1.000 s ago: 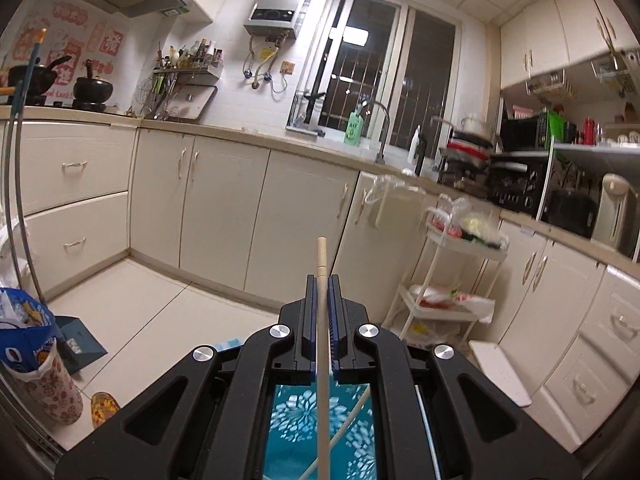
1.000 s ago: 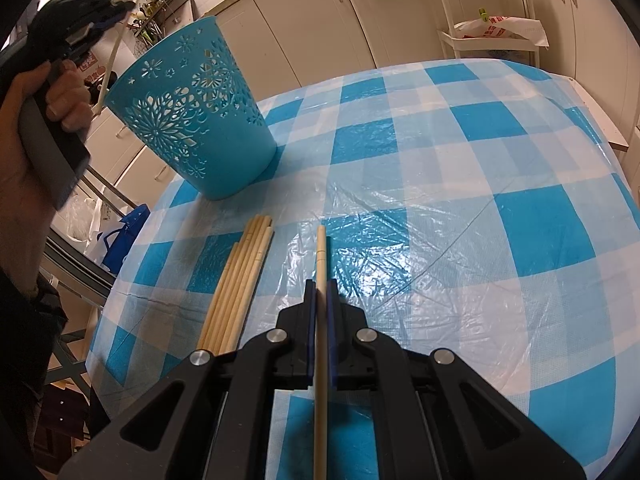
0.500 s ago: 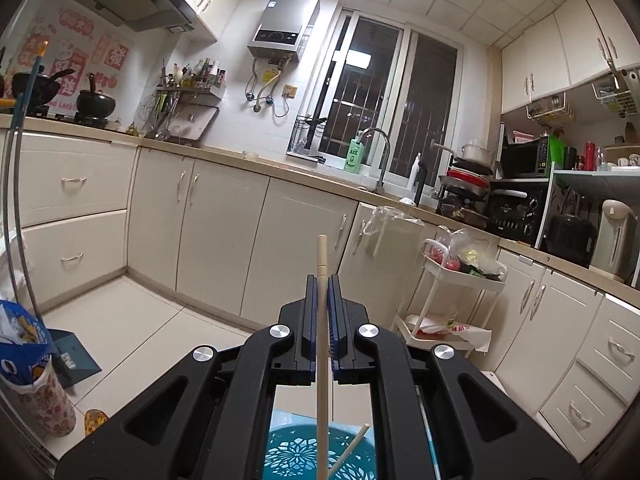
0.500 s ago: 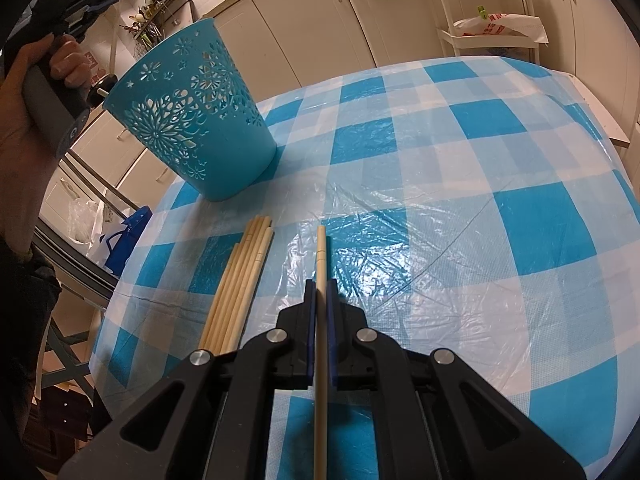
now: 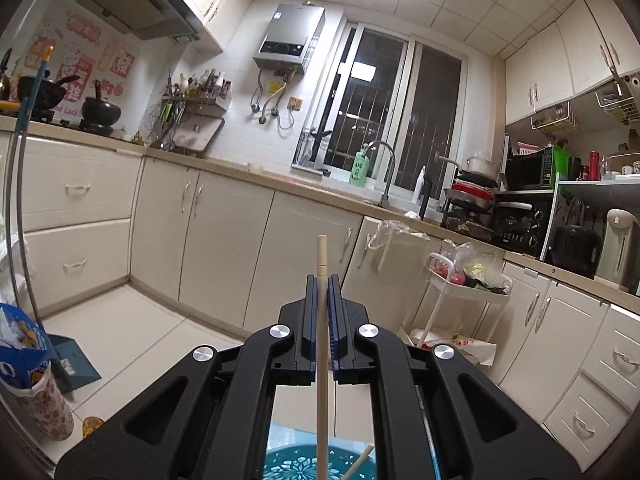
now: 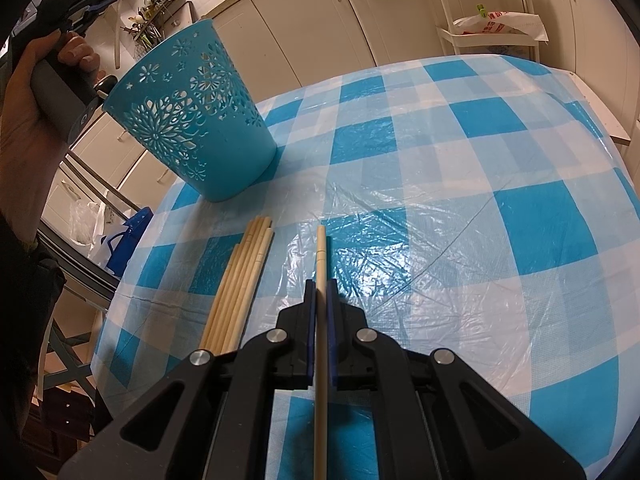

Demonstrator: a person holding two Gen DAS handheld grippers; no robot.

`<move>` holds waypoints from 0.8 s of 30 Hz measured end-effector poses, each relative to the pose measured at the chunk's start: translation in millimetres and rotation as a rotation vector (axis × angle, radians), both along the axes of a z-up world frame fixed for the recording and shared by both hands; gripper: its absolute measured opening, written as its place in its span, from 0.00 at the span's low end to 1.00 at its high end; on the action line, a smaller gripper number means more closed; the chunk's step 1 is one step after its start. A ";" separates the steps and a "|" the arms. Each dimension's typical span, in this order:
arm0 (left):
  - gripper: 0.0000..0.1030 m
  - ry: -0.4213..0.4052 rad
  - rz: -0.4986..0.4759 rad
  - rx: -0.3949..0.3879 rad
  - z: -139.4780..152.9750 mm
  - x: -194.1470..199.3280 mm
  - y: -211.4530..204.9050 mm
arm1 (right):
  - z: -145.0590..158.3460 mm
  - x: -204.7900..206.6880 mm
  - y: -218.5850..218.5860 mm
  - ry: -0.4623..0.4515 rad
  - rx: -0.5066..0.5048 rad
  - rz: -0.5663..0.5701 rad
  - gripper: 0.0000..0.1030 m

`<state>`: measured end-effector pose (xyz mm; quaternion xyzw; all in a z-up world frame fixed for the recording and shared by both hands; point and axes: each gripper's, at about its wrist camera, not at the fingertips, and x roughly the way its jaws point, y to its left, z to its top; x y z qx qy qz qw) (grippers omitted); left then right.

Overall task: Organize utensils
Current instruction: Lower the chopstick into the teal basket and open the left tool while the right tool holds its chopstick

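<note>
Right claw: the right gripper (image 6: 319, 284) is clamped on a single chopstick (image 6: 320, 256), whose tip juts past the fingertips and points down toward the table.
Loose bundle: a bundle of chopsticks (image 6: 240, 284) lies flat on the checked tablecloth (image 6: 460, 168), just left of the right claw and apart from the held stick.
Basket: the blue basket (image 6: 192, 120) stands upright on the cloth, ahead and to the left of the right claw, beyond the bundle.
Left claw: the left gripper (image 5: 323, 284) is closed on a second chopstick (image 5: 322, 264), gripped by a hand (image 6: 44, 80) beside the basket rim.
Below left claw: the basket rim (image 5: 304, 462) sits directly underneath, with another stick (image 5: 362, 462) leaning inside.
Beyond left claw: kitchen cabinets (image 5: 232, 240) and a window (image 5: 392, 112) lie far ahead.
</note>
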<state>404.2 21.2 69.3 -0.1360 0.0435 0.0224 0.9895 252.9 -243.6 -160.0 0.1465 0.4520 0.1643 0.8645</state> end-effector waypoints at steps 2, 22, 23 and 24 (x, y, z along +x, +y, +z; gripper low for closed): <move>0.05 0.004 -0.003 0.002 1.2 2.1 0.0 | -0.2 -0.2 -0.2 0.000 0.001 0.000 0.06; 0.05 0.199 -0.112 0.114 -55.1 -20.5 -17.1 | 0.9 1.2 -2.5 0.009 0.024 -0.007 0.06; 0.05 0.212 -0.115 0.122 -58.3 -23.4 -17.6 | 1.0 1.1 -2.8 0.008 0.026 -0.008 0.06; 0.05 0.223 -0.119 0.128 -61.3 -27.1 -17.1 | 1.3 0.9 -3.4 0.006 0.027 -0.008 0.06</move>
